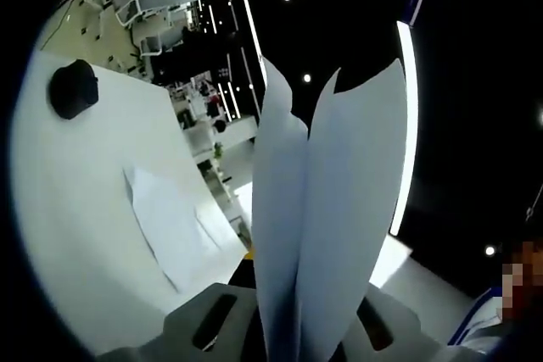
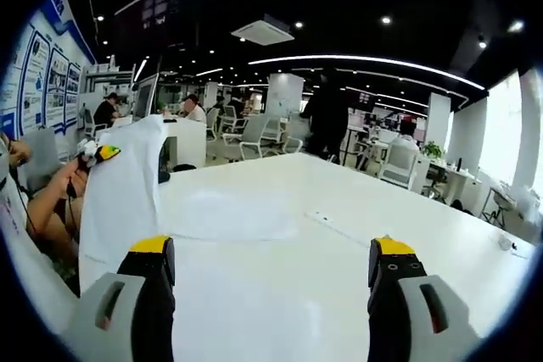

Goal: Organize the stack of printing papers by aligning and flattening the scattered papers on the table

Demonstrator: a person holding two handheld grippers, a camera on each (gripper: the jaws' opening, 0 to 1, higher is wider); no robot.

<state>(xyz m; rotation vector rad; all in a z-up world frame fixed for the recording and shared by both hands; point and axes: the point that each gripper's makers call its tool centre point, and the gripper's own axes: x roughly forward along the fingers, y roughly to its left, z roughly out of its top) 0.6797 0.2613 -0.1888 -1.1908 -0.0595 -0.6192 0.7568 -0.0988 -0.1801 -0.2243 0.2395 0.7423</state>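
Large open-plan office, seen across a broad white table (image 2: 339, 209) with loose sheets of printing paper (image 2: 229, 214) lying on it. Behind it, rows of white desks and swivel chairs (image 2: 254, 137), seated people at work (image 2: 106, 110), a dark figure standing (image 2: 327, 120), and a wall of blue and white posters (image 2: 38, 65) at the left. Overhead, a black ceiling with long curved light strips (image 2: 365, 63), small spotlights and a square air-conditioning unit (image 2: 265, 31).
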